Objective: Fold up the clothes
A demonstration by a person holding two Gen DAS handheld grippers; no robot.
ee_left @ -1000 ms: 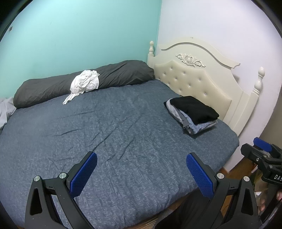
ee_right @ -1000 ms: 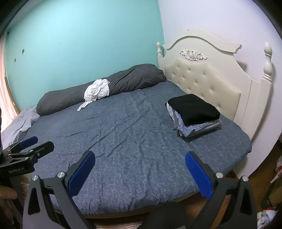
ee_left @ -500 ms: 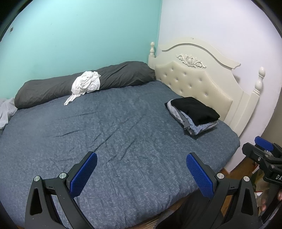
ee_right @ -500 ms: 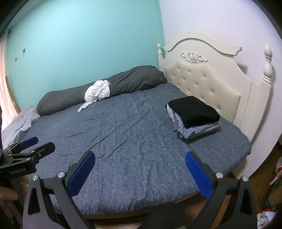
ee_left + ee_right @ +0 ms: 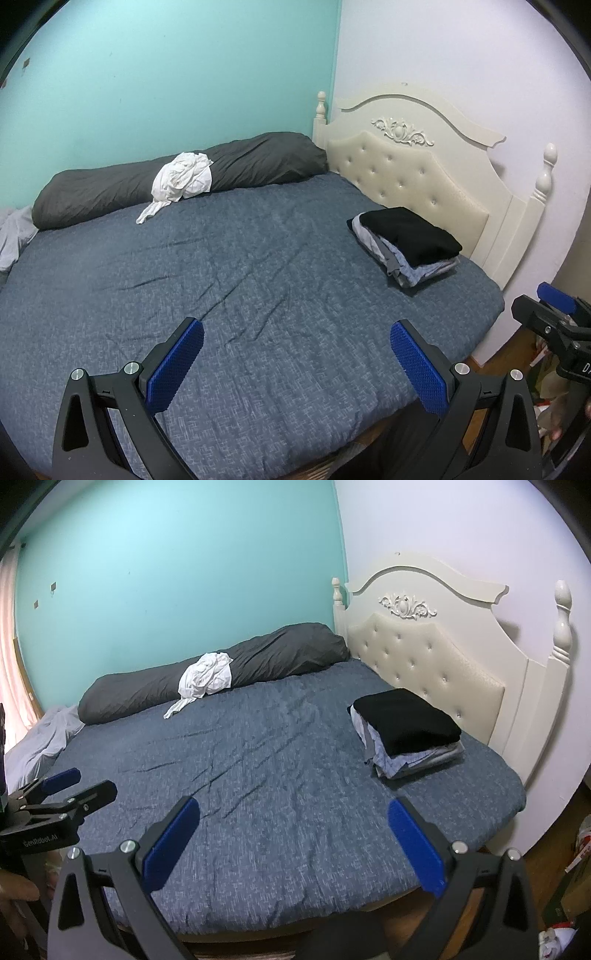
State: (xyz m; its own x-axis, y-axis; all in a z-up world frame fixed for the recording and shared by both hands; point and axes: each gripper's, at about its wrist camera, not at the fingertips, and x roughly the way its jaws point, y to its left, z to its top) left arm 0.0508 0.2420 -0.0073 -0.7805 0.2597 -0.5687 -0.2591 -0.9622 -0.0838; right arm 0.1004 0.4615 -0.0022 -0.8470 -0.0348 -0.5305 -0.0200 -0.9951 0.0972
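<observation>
A crumpled white garment (image 5: 183, 179) (image 5: 207, 677) lies on the dark grey bolster at the far side of the bed. A stack of folded clothes (image 5: 406, 245) (image 5: 404, 734), black on top and grey-blue below, rests near the headboard. My left gripper (image 5: 295, 363) is open, held over the near edge of the blue bedspread (image 5: 240, 280), nothing between its blue pads. My right gripper (image 5: 293, 843) is open too, likewise held over the near edge, and shows in the left wrist view at the right edge (image 5: 554, 314). Both are far from the clothes.
A long dark grey bolster (image 5: 166, 181) runs along the teal wall. The cream tufted headboard (image 5: 424, 173) stands at the right. Pale grey cloth (image 5: 44, 738) lies at the bed's far left corner. Boxes and clutter (image 5: 569, 886) sit on the wooden floor at the right.
Both cameras have drawn back and down slightly, so the bed and clothes sit lower in view. Both grippers stay open; nothing on the bed has moved.
</observation>
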